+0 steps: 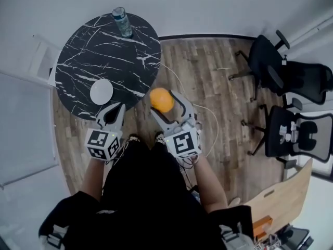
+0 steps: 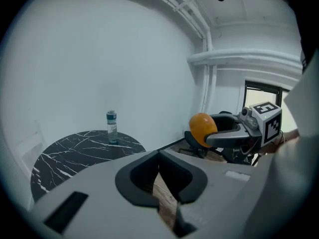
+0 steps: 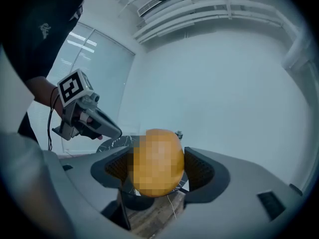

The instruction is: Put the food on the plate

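Note:
My right gripper (image 1: pixel 163 100) is shut on an orange fruit (image 1: pixel 162 99), held above the wooden floor just right of the round black marble table (image 1: pixel 104 51). In the right gripper view the orange fruit (image 3: pixel 158 162) fills the gap between both pads. A white plate (image 1: pixel 101 91) lies near the table's front edge. My left gripper (image 1: pixel 117 108) hangs shut and empty at that edge, just right of the plate. The left gripper view shows its jaws (image 2: pixel 159 156) closed together, with the orange fruit (image 2: pixel 201 128) and the right gripper (image 2: pixel 212 131) off to the right.
A water bottle (image 1: pixel 122 22) stands upright at the table's far edge. Two black office chairs (image 1: pixel 276 66) (image 1: pixel 296 134) stand at the right. A wooden desk corner (image 1: pixel 281 202) sits at the lower right. A thin cable (image 1: pixel 208 113) runs across the floor.

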Motion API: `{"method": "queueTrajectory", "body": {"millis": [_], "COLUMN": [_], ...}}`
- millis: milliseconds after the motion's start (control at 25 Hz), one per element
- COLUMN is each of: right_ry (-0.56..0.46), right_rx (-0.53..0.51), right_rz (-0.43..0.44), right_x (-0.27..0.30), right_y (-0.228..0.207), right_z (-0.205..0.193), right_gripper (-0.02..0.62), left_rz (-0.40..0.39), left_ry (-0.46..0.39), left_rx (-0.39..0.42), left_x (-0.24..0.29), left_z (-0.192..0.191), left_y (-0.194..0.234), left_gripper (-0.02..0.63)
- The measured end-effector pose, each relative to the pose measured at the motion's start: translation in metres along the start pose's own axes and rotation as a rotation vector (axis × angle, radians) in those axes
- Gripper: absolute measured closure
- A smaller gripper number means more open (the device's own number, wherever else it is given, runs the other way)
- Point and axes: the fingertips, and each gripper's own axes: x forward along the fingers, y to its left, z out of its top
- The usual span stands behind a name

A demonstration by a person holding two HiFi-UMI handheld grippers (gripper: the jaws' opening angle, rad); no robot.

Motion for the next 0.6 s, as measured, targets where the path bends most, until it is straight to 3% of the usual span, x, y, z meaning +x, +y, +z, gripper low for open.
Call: {"method": "queueTrajectory", "body": {"millis": [120, 320, 600], "right_ry": [0.029, 0.029, 0.022], "right_rx": [0.018, -0.009, -0.083], "right_rz": [0.032, 0.120, 0.232], "right_x": [0.020, 0.051, 0.108], "right_y": [0.002, 0.023, 0.049], "right_z": [-0.011, -0.014, -0.006], "right_gripper": [0.279, 0.279, 0.279], "left_rz": [0.005, -0.022, -0.072], "left_ry": [0.023, 0.037, -0.045], "left_rx": [-0.018, -0.128, -0.354], "left_x": [0.010, 0.022, 0.019], "left_z": [-0.004, -0.014, 0.000], "left_y": [0.005, 0.020, 0.067], "left_gripper": [0.606, 0.606, 0.606]}}
